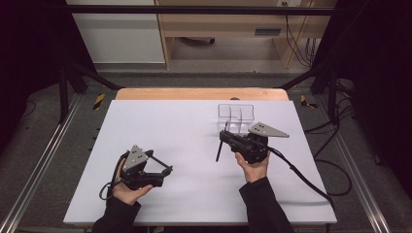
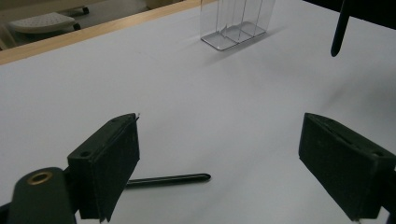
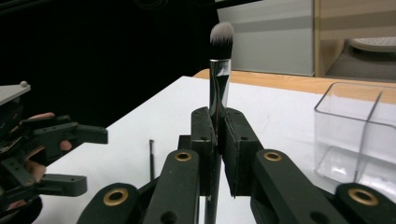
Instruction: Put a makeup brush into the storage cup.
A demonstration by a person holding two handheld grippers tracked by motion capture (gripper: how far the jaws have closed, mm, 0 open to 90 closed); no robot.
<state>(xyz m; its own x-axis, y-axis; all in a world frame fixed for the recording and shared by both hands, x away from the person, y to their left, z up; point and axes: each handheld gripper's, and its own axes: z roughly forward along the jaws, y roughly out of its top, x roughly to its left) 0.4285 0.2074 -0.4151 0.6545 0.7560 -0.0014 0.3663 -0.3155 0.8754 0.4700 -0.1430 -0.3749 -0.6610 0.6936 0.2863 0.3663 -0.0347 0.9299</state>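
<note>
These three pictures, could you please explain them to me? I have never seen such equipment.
A person sits at a white table with a hand-held tool in each hand; each tool has two black jaws. One picture comes from above; the other two come from cameras on the tools. The right gripper is shut on a makeup brush, bristles up. The left gripper is open and empty; a thin black stick lies on the table beyond its jaws. A clear plastic organizer stands farther back.

Clear organizer [image 1: 236, 114] blocks far right, pen [image 2: 168, 179] near left
</note>
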